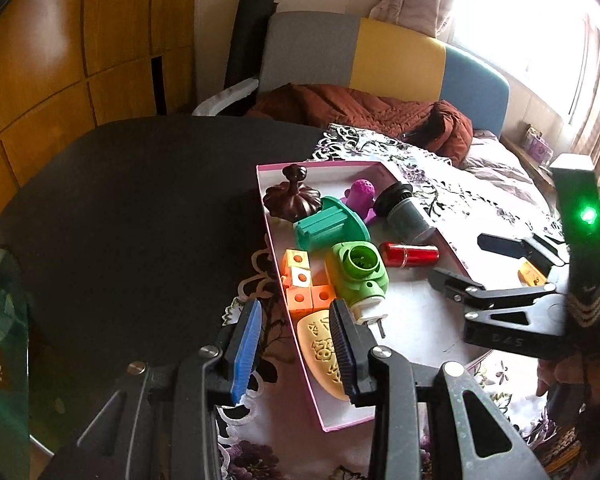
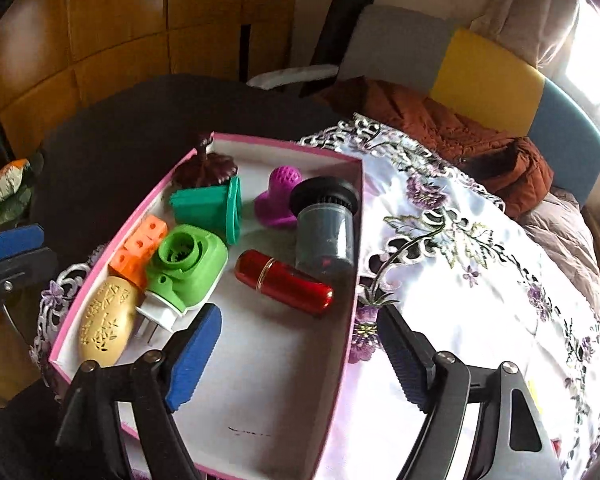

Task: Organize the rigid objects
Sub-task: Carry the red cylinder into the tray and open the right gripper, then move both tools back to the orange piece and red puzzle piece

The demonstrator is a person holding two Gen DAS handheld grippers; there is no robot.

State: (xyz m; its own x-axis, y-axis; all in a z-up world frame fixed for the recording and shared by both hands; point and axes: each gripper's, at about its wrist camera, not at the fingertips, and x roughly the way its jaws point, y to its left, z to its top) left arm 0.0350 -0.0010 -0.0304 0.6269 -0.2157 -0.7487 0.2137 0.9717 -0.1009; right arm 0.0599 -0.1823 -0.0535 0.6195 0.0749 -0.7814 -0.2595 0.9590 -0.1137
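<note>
The pink-rimmed box (image 2: 352,240) fills the frame's centre on the desk, holding a red tube (image 2: 284,282) and a tan oval (image 2: 106,322) with raised characters (unreadable). Left gripper (image 1: 296,354) and right gripper (image 2: 300,360) both have jaws spread wide, empty.

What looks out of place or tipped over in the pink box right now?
Nothing is spilled or broken. The dark jar, red tube and teal cup lie on their sides in the pink box, loosely jumbled.
</note>
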